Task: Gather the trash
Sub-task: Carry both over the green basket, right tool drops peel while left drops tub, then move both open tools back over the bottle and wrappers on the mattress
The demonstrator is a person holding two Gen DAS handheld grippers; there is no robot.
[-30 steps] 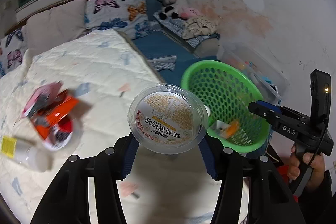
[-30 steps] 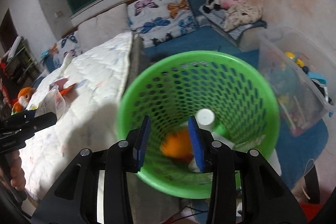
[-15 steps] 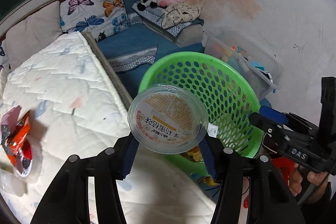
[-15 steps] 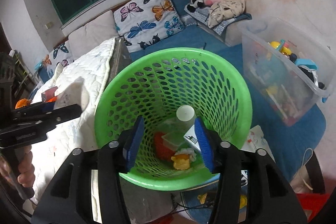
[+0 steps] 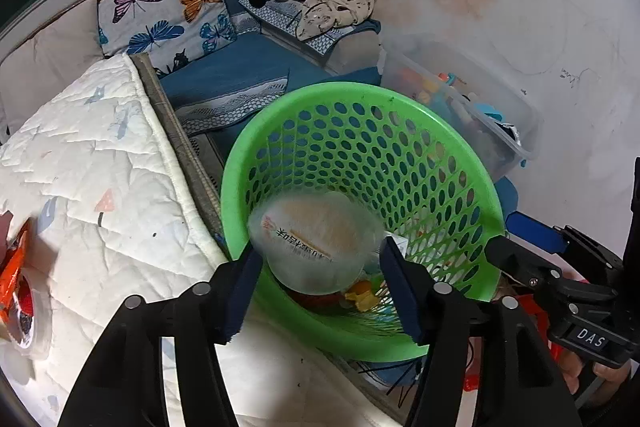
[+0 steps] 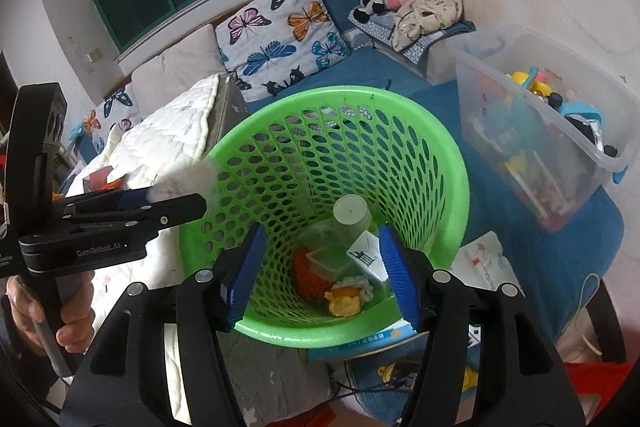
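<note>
Your left gripper (image 5: 320, 277) is above the near rim of the green basket (image 5: 472, 183), which stands on the floor just beside the side edge of the bed (image 5: 100, 195). Its jaws have just been opening and now stand apart; the clear plastic cup (image 5: 316, 243) with the printed lid is between them, blurred, and the blue pads do not press on it. The cup is over the inside of the basket, near the rim on the bed side; whether it touches the basket wall, you cannot tell from these views. Your right gripper (image 6: 320, 273) points down into the same basket, and its jaws have also just been opening; they stand apart with nothing between them. At the bottom of the basket lie an orange wrapper (image 6: 310, 273), a small clear box (image 6: 328, 261), a white carton (image 6: 366, 255), a pale cup (image 6: 351, 213) and a yellow piece (image 6: 344, 301). At the left edge of the bed more trash (image 5: 18, 291) lies, an orange packet on a round lid. A clear storage bin (image 6: 544, 163) with toys stands near the basket, by the wall.
</note>
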